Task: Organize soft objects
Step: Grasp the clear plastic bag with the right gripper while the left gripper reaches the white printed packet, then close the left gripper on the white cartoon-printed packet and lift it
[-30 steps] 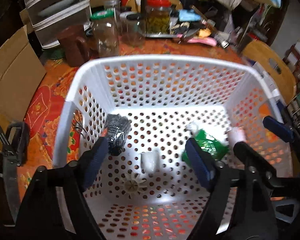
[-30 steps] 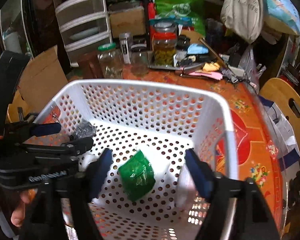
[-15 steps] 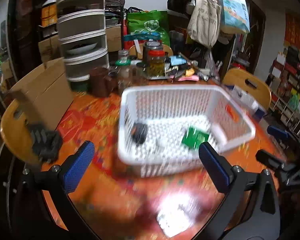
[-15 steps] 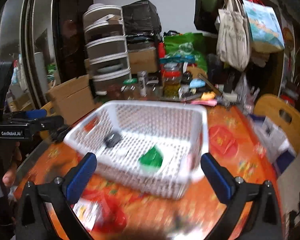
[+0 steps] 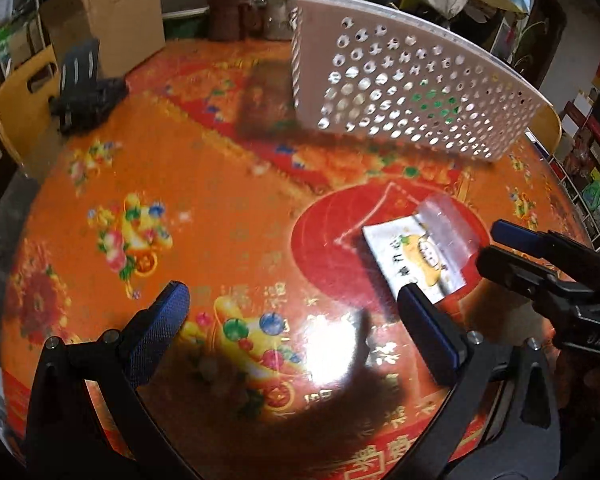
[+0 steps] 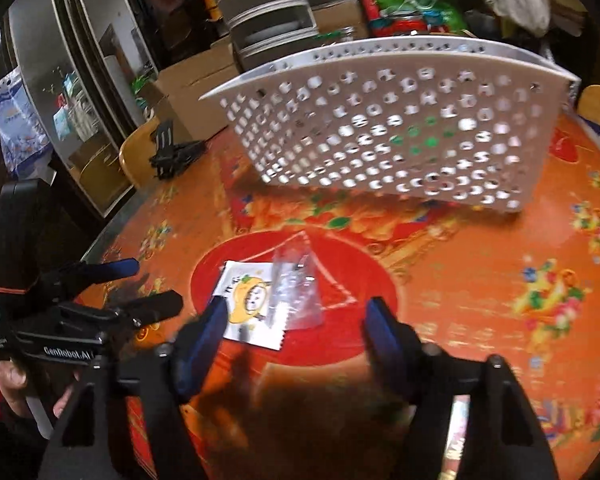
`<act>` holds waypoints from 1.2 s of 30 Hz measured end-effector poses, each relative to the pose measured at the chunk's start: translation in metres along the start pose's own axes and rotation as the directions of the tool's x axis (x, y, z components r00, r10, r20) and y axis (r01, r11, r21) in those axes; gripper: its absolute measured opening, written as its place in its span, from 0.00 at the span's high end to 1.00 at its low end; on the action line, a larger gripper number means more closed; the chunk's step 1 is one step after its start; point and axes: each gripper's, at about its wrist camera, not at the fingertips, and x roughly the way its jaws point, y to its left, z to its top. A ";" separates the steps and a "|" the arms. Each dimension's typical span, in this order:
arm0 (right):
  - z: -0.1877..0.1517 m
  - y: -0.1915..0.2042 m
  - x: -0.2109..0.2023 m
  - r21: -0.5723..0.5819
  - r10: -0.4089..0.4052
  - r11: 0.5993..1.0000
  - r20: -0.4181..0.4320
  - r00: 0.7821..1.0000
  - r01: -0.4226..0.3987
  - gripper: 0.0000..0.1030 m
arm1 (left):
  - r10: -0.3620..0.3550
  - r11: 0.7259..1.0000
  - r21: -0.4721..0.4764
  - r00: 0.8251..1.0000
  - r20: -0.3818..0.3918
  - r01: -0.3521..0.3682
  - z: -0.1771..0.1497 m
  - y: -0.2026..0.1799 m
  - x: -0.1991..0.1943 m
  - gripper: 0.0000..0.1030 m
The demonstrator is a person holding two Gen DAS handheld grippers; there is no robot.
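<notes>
A flat white paper packet with an orange cartoon [image 6: 249, 303] and a clear crinkled plastic bag [image 6: 298, 294] overlapping it lay near the front edge of the orange floral tablecloth [image 5: 188, 216]; both looked light, limp and slippery, best pinched at a free edge; the right gripper [image 6: 296, 334] hung spread above them; the left gripper [image 5: 290, 326] was spread too, empty; the white perforated basket [image 6: 400, 136] sat toward the far edge, its contents barely visible as green through the holes; motion blur obscured the packet's print.

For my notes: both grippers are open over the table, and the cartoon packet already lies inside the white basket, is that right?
Not quite. Both the left gripper and the right gripper are open, but the packet lies on the table in front of the basket, outside it. Both wrist views show this.
</notes>
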 end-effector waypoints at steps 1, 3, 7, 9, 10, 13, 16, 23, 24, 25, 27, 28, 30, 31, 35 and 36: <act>0.001 0.002 0.003 -0.007 -0.003 1.000 -0.004 1.000 0.003 0.42 | -0.005 1.000 -0.004 1.000 -0.006 0.005 -0.003 0.003 0.003 0.00; 0.001 0.008 0.010 -0.028 -0.007 1.000 -0.025 1.000 0.007 0.59 | -0.013 1.000 -0.008 1.000 -0.013 0.013 -0.004 0.003 0.006 0.00; 0.001 0.012 0.017 -0.051 -0.045 0.998 -0.032 0.998 0.043 0.68 | -0.008 1.000 0.010 1.000 -0.006 0.008 -0.007 -0.001 0.011 0.00; -0.003 0.008 0.012 -0.041 -0.048 0.998 -0.012 0.999 0.047 0.69 | -0.010 1.000 0.018 1.000 -0.006 0.010 -0.005 -0.008 0.015 0.00; -0.006 0.003 0.005 -0.034 -0.053 0.998 0.002 0.999 0.053 0.69 | -0.014 1.000 0.024 1.000 -0.006 0.014 -0.004 -0.011 0.016 0.00; -0.009 -0.017 -0.010 0.007 -0.072 0.997 0.038 0.997 0.071 0.69 | -0.030 0.998 0.053 1.000 -0.006 0.030 -0.004 -0.027 0.018 0.00; -0.011 -0.041 -0.024 0.063 -0.088 0.995 0.070 0.994 0.083 0.69 | -0.035 0.995 0.093 0.999 -0.011 0.036 -0.006 -0.047 0.022 0.00; -0.014 -0.056 -0.035 0.095 -0.091 0.992 0.110 0.990 0.081 0.69 | -0.001 0.982 0.188 1.000 -0.011 0.003 -0.007 -0.089 0.032 0.04; -0.013 -0.054 -0.034 0.095 -0.088 0.993 0.111 0.990 0.077 0.69 | -0.008 0.983 0.185 1.000 -0.008 0.009 -0.007 -0.091 0.031 0.05; -0.013 -0.055 -0.034 0.097 -0.086 0.992 0.112 0.990 0.075 0.69 | -0.007 0.983 0.186 1.000 0.001 0.007 -0.008 -0.092 0.030 0.09; -0.014 -0.054 -0.036 0.096 -0.088 0.992 0.118 0.989 0.077 0.69 | -0.015 0.982 0.190 1.000 0.022 0.011 -0.007 -0.093 0.029 0.22; -0.014 -0.052 -0.036 0.092 -0.090 0.993 0.123 0.988 0.079 0.69 | -0.020 0.981 0.195 0.999 0.041 0.012 -0.008 -0.095 0.026 0.36; -0.016 -0.050 -0.036 0.087 -0.092 0.993 0.132 0.987 0.080 0.69 | -0.028 0.979 0.205 0.998 0.058 0.016 -0.010 -0.096 0.023 0.52; -0.016 -0.048 -0.038 0.083 -0.091 0.993 0.142 0.986 0.080 0.69 | -0.036 0.977 0.211 0.997 0.065 0.022 -0.010 -0.099 0.024 0.60; -0.016 -0.044 -0.041 0.072 -0.092 0.994 0.163 0.982 0.081 0.69 | -0.061 0.976 0.215 0.995 0.083 0.042 -0.013 -0.098 0.018 0.76; -0.016 -0.044 -0.041 0.072 -0.091 0.994 0.165 0.982 0.080 0.69 | -0.073 0.977 0.208 0.993 0.088 0.053 -0.014 -0.094 0.017 0.78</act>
